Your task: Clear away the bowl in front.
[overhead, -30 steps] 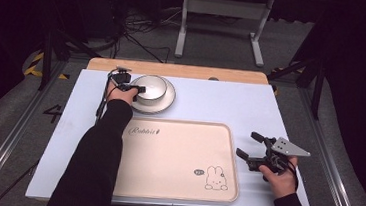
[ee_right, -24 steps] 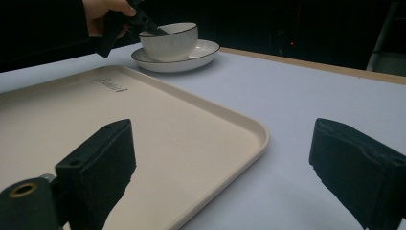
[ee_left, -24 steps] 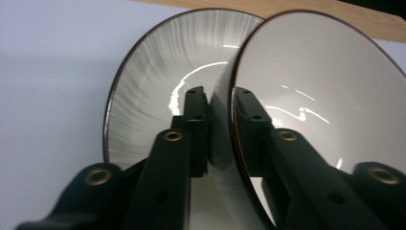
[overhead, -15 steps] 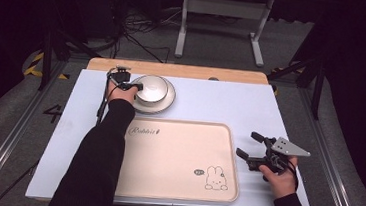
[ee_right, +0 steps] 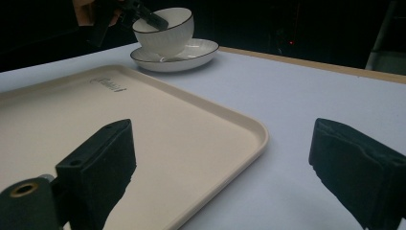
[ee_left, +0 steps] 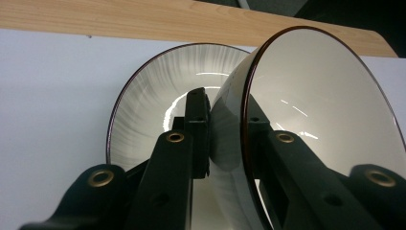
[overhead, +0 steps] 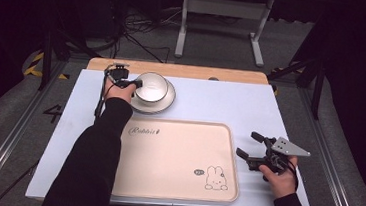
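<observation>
A person's left gripper (overhead: 137, 84) clamps the rim of a white bowl (overhead: 151, 86) with a dark edge, 1 jaw inside and 1 outside the wall, at the far left of the surface (overhead: 211, 100). Against the high view of 1 second ago, little has shifted: the left arm sits in much the same reach and the bowl is in the same spot over its ribbed saucer (overhead: 165, 103). In the left gripper view the bowl (ee_left: 316, 120) now stands tilted, its mouth turned sideways and the saucer (ee_left: 143, 120) showing behind it; in the right gripper view its base looks barely clear of the saucer (ee_right: 191, 52). That reads as a lift just begun, the grip set and the bowl starting to part from the saucer.

The right gripper (overhead: 252, 148) rests at the near right corner, jaws spread wide and holding nothing, just beside the cream tray (overhead: 176, 157) printed with a rabbit (overhead: 216, 178), unmoved across the 3 high views.

The surface is pale blue-white with a wooden strip (overhead: 174, 70) along its far edge. Beyond it the room is dark, with cables on the grey floor (overhead: 142, 34), a metal stand (overhead: 223, 21) and yellow-black hazard tape (overhead: 36, 65) at left.
</observation>
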`<move>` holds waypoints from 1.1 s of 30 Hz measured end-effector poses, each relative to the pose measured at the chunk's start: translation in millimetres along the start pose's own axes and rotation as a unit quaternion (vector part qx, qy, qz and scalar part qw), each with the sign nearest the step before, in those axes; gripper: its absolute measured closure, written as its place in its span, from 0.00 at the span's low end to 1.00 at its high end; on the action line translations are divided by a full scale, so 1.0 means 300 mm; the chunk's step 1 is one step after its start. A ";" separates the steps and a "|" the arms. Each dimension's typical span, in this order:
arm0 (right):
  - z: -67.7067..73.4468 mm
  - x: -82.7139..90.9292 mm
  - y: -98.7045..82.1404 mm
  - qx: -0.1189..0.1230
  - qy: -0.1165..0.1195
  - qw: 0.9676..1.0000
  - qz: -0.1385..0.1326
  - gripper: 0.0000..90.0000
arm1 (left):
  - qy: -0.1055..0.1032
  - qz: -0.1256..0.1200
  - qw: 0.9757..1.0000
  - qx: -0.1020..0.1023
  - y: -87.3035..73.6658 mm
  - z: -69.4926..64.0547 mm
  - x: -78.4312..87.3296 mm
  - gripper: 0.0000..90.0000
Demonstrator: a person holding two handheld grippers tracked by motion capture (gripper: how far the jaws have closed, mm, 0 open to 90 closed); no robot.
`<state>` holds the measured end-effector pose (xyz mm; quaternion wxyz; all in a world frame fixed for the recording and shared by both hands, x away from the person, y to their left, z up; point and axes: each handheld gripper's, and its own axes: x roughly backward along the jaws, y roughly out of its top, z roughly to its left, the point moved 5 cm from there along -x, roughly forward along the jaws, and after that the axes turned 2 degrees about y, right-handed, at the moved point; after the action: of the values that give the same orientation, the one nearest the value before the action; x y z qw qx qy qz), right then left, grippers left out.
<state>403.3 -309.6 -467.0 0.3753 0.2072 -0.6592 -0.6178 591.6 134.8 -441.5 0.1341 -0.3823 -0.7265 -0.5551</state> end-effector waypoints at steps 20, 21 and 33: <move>0.000 0.001 0.000 0.000 0.000 1.000 -0.001 0.10 | -0.022 0.001 0.999 -0.036 0.022 -0.033 0.103 0.86; 0.000 0.001 0.000 0.000 0.000 1.000 -0.001 0.10 | -0.024 0.002 0.999 -0.040 0.022 -0.035 0.110 0.86; 0.001 -0.001 0.000 0.001 -0.001 1.000 0.000 0.10 | -0.066 0.019 0.994 -0.080 -0.001 -0.105 0.178 0.86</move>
<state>403.2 -309.3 -467.0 0.3744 0.2073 -0.6600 -0.6174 548.2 127.8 -397.5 0.0654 -0.4413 -0.6793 -0.5827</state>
